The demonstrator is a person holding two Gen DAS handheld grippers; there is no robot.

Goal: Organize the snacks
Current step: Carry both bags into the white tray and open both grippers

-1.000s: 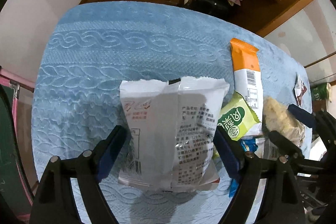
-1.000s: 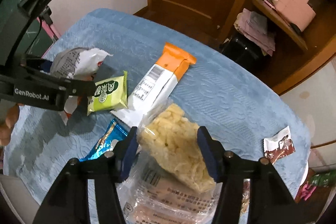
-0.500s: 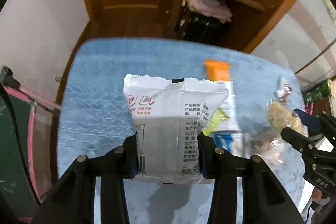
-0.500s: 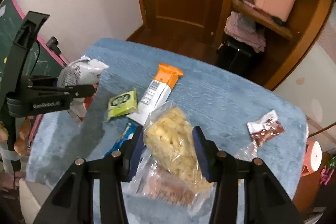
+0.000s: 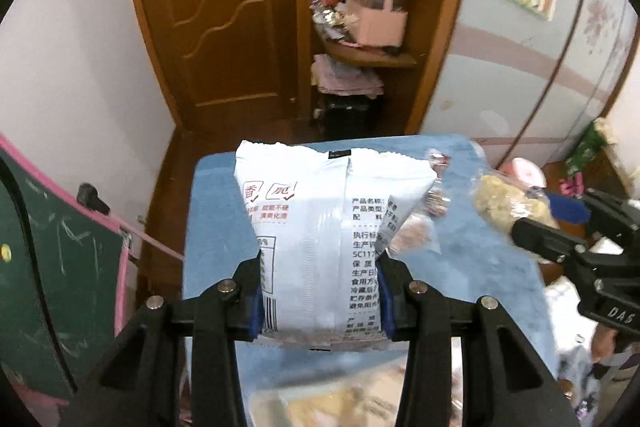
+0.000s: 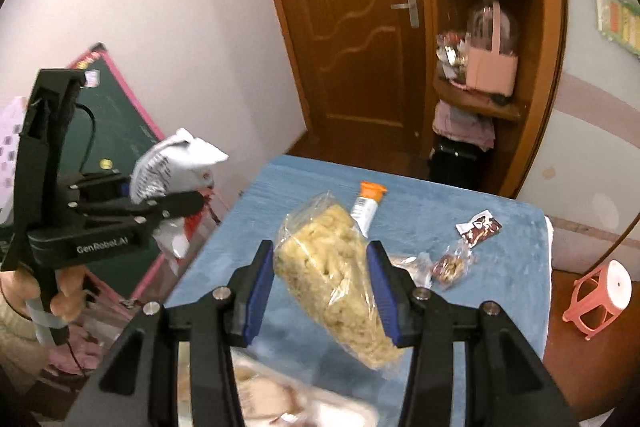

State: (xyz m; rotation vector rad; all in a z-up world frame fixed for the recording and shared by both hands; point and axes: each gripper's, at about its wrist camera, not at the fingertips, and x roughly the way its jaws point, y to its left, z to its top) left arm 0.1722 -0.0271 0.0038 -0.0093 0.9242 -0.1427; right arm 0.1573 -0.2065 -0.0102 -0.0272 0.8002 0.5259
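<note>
Left-wrist view first: the left gripper (image 5: 320, 291) had its fingers clamped on the lower part of a white snack bag (image 5: 328, 231), held upright and clear above the blue table (image 5: 212, 227). At the right edge the right gripper (image 5: 532, 215) carried a clear bag of puffed snacks (image 5: 504, 203).

Right-wrist view: the right gripper (image 6: 322, 291) was pinched on the clear bag of puffed snacks (image 6: 336, 275), which hung tilted above the table (image 6: 516, 255). An orange-topped bar (image 6: 366, 205), a small brown packet (image 6: 478, 227) and a clear nut packet (image 6: 450, 263) lay on the far half.

Both bags seemed soft and crushable, so a light, steady squeeze would suit, with each lowered flat onto bare cloth beside like items before release.
</note>
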